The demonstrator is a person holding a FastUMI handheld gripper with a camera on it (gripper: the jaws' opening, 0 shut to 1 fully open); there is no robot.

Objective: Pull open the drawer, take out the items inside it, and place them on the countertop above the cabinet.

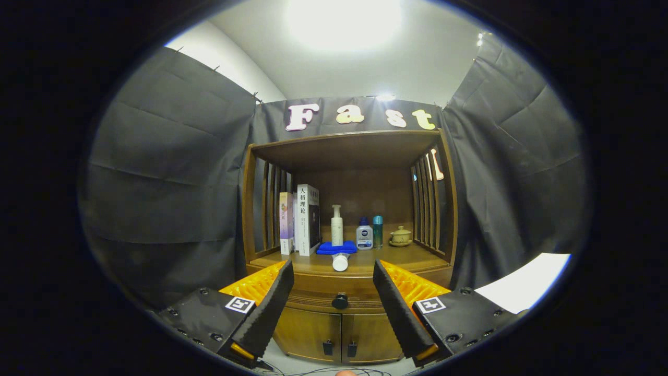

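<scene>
Drawer sits shut, its dark knob facing us between the spread fingers of the hand-held gripper, which grips nothing. We judge the wide spread suits closing on that knob. A white tube lies on the surface; this fits either contents already out or none removed.

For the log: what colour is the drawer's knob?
Black. The drawer knob shows in the gripper view, between the open fingers.
</scene>
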